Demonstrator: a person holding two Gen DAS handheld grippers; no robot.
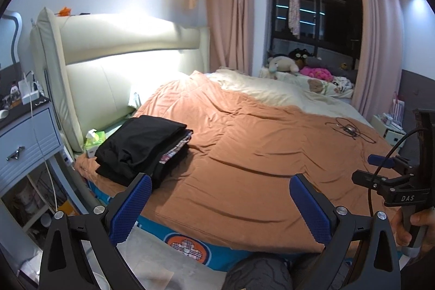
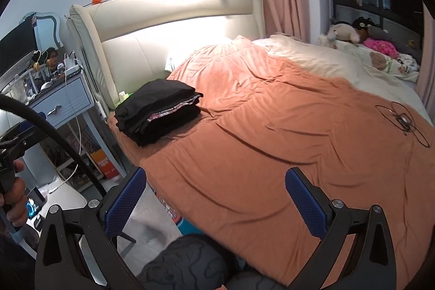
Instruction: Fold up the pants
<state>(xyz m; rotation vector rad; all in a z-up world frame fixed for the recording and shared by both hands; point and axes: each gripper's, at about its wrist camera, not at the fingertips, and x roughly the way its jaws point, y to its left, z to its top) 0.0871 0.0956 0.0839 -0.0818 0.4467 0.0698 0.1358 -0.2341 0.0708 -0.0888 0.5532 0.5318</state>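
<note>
Nearest the lens, the left gripper (image 1: pixel 220 204) hangs over the foot edge of the bed with its blue-padded fingers (image 1: pixel 130 208) spread wide and nothing between them. The right gripper (image 2: pixel 216 199) is in the same condition: jaws far apart, empty, poised above the near edge of the orange blanket (image 2: pixel 272 143). In the left wrist view the right gripper also shows at the right margin, held by a hand (image 1: pixel 407 224) and trailing a black cable.

Just beyond the left gripper's left finger lies a stack of folded dark clothes (image 1: pixel 141 148), the folded pants among them, with a strip of patterned fabric showing between the layers. The stack sits on the blanket's left corner, near the cream headboard (image 1: pixel 122 45), and neither gripper touches it. A green tissue box (image 1: pixel 93 140) sits beside it at the mattress edge, and a blue nightstand (image 1: pixel 27 137) stands further left.

Farther across the blanket, a tangle of black wire (image 1: pixel 350 131) rests well apart from the stack. At the far side, stuffed toys (image 1: pixel 282 64) lie below the dark window.
</note>
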